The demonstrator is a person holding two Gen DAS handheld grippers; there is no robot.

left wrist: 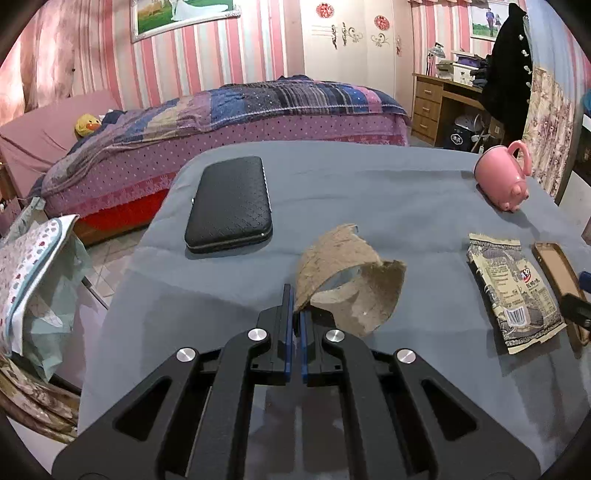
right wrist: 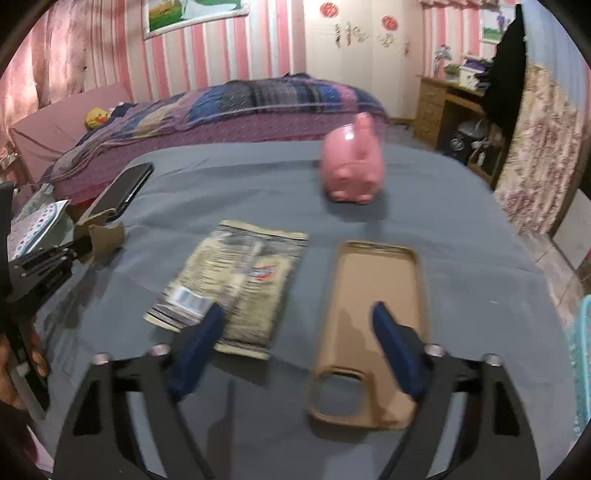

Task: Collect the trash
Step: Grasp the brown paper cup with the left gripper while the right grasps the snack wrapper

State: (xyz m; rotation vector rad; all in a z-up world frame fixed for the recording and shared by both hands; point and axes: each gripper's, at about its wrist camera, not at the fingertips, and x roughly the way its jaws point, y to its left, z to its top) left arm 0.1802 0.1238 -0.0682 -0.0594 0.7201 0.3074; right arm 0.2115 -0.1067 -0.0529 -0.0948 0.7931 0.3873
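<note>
Left gripper (left wrist: pixel 294 317) clamped on only the near edge of the torn cardboard scrap (left wrist: pixel 347 280) mid-table – thin bite, may tear or slip when lifted; right gripper (right wrist: pixel 295 325) jaws wide apart, straddling snack wrapper (right wrist: pixel 236 284) and phone case (right wrist: pixel 373 325) – risk of grabbing the case.

- Black quilted zip case (left wrist: pixel 229 205): flat on grey table cover (left wrist: pixel 369 192), far left.
- Pink pig-shaped mug (left wrist: pixel 504 177): on its side, far right of cover, handle up.
- Tan phone case (right wrist: pixel 373 325): open side up, camera cut-out nearest the lens.
- Bed (left wrist: pixel 240 122): beyond table, patchwork quilt on top; yellow plush toy (left wrist: pixel 86 124) at the pillow end.
- Wooden desk (left wrist: pixel 443 103): right background; dark coat (left wrist: pixel 508 70) beside it.
- Framed picture (left wrist: pixel 181 14): on striped wall.
</note>
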